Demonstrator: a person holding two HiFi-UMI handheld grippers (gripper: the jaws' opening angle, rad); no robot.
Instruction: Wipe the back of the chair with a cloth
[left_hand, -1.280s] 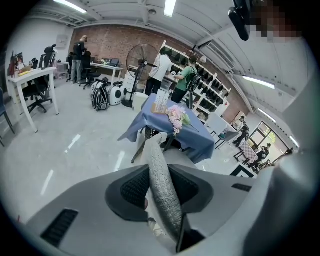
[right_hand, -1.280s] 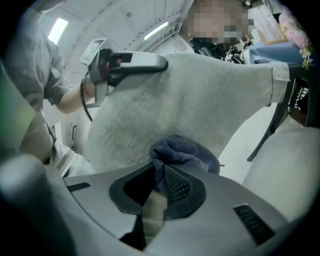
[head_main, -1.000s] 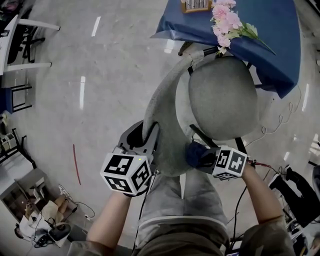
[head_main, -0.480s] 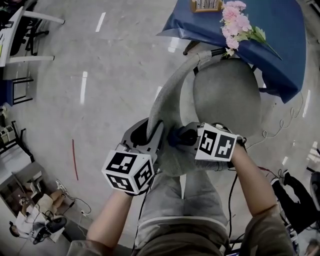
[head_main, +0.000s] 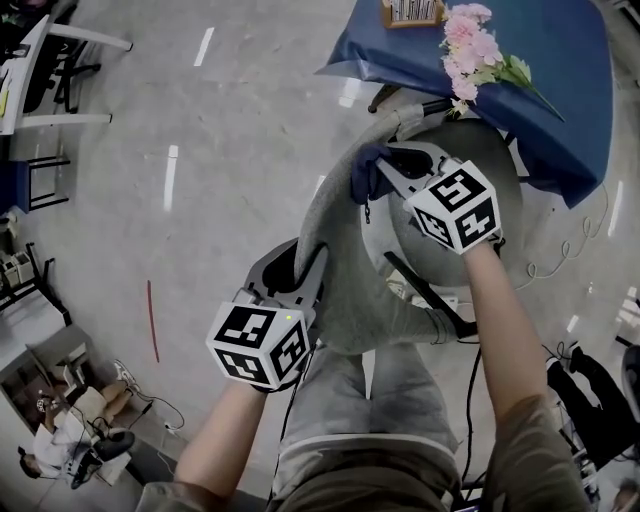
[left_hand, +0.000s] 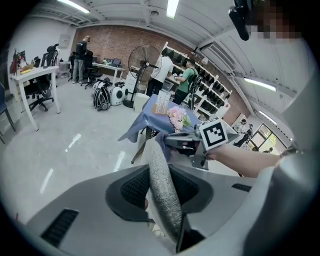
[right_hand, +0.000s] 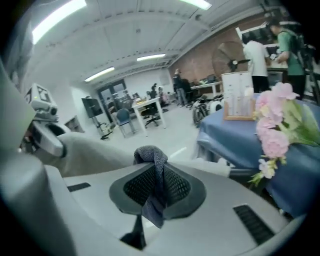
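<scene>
The grey chair back (head_main: 340, 285) curves from near my legs up toward the blue table. My left gripper (head_main: 300, 262) is shut on its near top edge, and the fabric rim (left_hand: 161, 192) shows clamped between the pads. My right gripper (head_main: 372, 180) is shut on a dark blue cloth (head_main: 361, 170) and holds it against the far part of the chair back's top edge. In the right gripper view the cloth (right_hand: 151, 159) bunches between the jaws, with the chair back (right_hand: 95, 149) just beyond it. The round seat (head_main: 505, 170) lies under my right hand.
A table with a blue cover (head_main: 560, 70), pink flowers (head_main: 470, 45) and a small box stands just past the chair. Cables (head_main: 545, 260) trail on the floor at the right. A white desk (head_main: 50, 60) and chairs stand at the far left. People stand by shelves (left_hand: 172, 75) in the distance.
My right gripper has carried the cloth along the chair back's top edge, from beside the left gripper to the far end near the table. The left gripper has stayed clamped in place.
</scene>
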